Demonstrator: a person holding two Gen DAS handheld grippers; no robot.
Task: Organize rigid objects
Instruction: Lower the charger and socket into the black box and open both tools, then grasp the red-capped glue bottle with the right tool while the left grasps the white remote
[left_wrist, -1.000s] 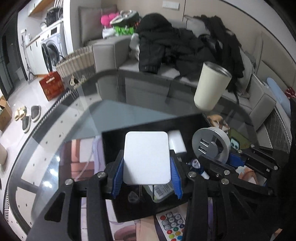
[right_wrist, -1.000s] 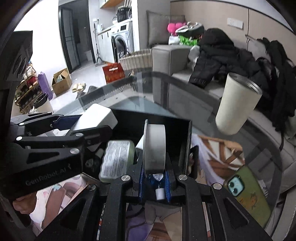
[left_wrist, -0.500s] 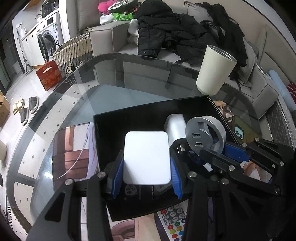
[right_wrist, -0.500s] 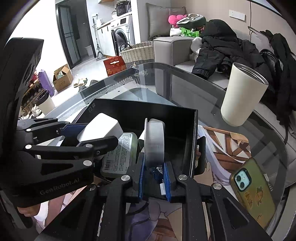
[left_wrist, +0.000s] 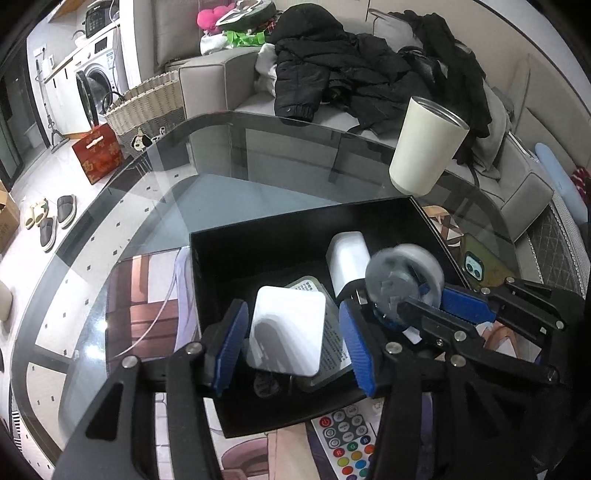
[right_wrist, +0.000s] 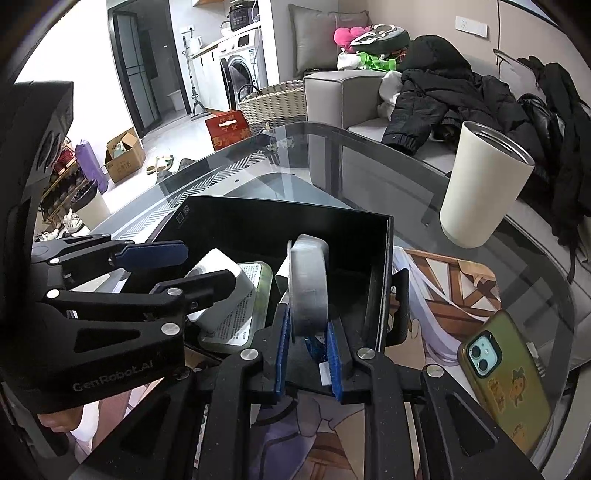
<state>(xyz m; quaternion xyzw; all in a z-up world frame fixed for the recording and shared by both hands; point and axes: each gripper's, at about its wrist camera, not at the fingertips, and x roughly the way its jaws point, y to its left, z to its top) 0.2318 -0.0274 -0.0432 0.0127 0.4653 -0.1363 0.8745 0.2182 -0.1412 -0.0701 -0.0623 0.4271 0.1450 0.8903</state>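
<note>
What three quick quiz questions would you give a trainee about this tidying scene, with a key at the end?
1. True or false: the cream tumbler stands inside the black box.
2. What is clamped in the right gripper? A: a remote control. B: the grey disc. C: a phone.
3. Are the pads of the left gripper pressing on the white block?

Key
1. False: it stands on the glass table outside the box.
2. B.
3. No: its jaws have just been opening, and the block sits loose between them over the box, with a gap on each side.
</note>
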